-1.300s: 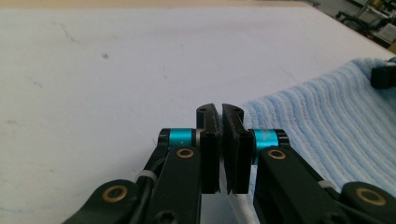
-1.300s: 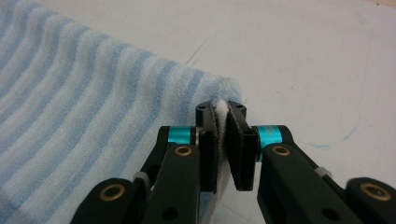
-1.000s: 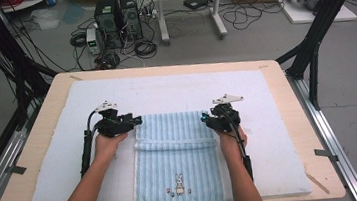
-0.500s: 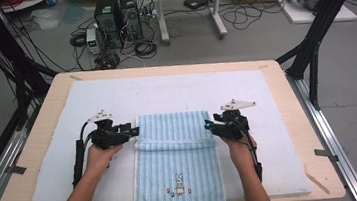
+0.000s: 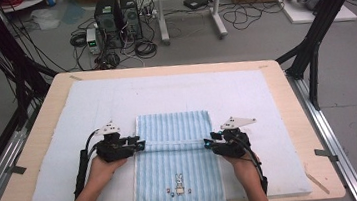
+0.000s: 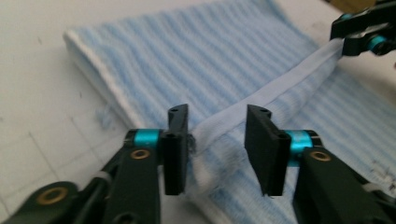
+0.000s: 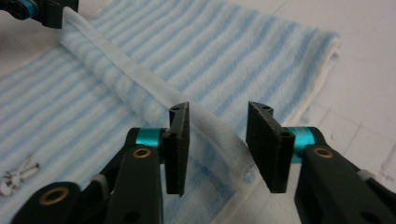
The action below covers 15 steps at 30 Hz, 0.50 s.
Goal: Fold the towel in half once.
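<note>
1. Jaws of left gripper (image 5: 138, 146) and right gripper (image 5: 209, 143) now stand apart, hem released.
2. Both drew nearward; striped towel (image 5: 173, 131) lies folded on white mat (image 5: 246, 93).
3. Fold likely complete.

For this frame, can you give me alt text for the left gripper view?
Two open black jaws of the left gripper flank the white hem of a folded blue-striped towel; the right gripper is at the hem's far end.
</note>
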Available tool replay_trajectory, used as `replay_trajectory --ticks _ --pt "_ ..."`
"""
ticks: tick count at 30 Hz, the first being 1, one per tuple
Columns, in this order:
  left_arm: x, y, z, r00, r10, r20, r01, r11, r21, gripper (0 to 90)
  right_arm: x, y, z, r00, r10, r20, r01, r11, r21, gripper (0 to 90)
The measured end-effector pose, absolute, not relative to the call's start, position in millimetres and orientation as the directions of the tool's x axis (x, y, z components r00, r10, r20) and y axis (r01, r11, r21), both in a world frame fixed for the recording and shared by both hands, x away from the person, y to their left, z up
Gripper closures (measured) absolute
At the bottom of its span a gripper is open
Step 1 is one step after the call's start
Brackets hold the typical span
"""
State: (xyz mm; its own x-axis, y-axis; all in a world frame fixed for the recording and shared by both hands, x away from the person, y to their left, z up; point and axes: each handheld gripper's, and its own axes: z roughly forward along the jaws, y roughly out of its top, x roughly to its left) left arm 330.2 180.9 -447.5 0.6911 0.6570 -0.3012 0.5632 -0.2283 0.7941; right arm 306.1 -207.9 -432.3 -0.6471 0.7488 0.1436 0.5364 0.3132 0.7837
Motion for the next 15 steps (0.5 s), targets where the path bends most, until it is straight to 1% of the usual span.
replay_trajectory --ticks 2,3,5,8,15 --pt "327 181 -450 0.696 0.663 -0.276 0.556 -0.253 0.792 79.0 306 -209 -436 -0.649 0.743 0.165 0.551 0.309 0.775 70.0" --pt "326 181 -450 0.695 0.666 -0.271 0.553 -0.255 0.793 84.2 305 -210 -438 -0.656 0.737 0.166 0.553 0.319 0.769 76.4" --pt "324 182 -449 0.697 0.661 -0.278 0.553 -0.248 0.795 85.2 303 -209 -439 -0.666 0.730 0.155 0.547 0.336 0.767 82.9" --pt "318 184 -444 0.707 0.650 -0.280 0.538 -0.237 0.809 85.5 297 -209 -439 -0.678 0.721 0.143 0.528 0.342 0.777 84.0" --pt "303 188 -431 0.732 0.627 -0.267 0.490 -0.212 0.846 85.6 278 -212 -433 -0.682 0.721 0.122 0.481 0.317 0.818 84.0"
